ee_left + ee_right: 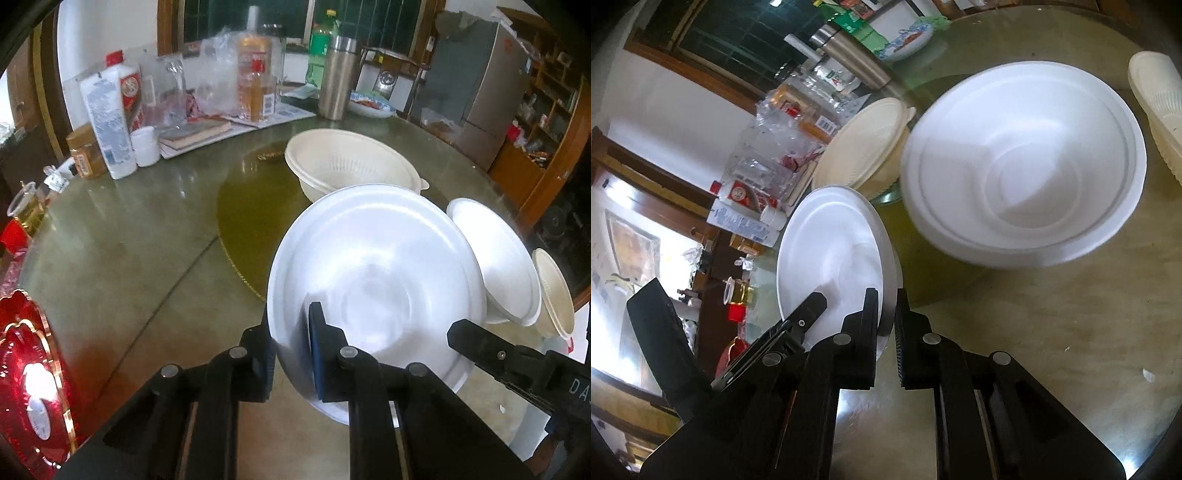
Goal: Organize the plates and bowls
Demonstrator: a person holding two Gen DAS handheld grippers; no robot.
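A white dish (376,273) stands tilted over the round table, gripped from both sides. My left gripper (291,332) is shut on its left rim, the blue pad lying against the inside. In the right wrist view my right gripper (886,299) is shut on the right rim of the same white dish (831,254). The other gripper's finger (812,306) reaches over the dish's face. A larger white bowl (1023,162) rests behind it, also in the left wrist view as the white bowl (495,258). A cream ribbed bowl (351,162) sits further back, and a small cream bowl (554,291) at the right.
Bottles, a carton (107,122), books and plastic wrap crowd the table's far left. A steel flask (336,77) and a patterned plate (369,105) stand at the far edge. A red foil packet (29,376) lies near left. A glass turntable (251,206) covers the middle.
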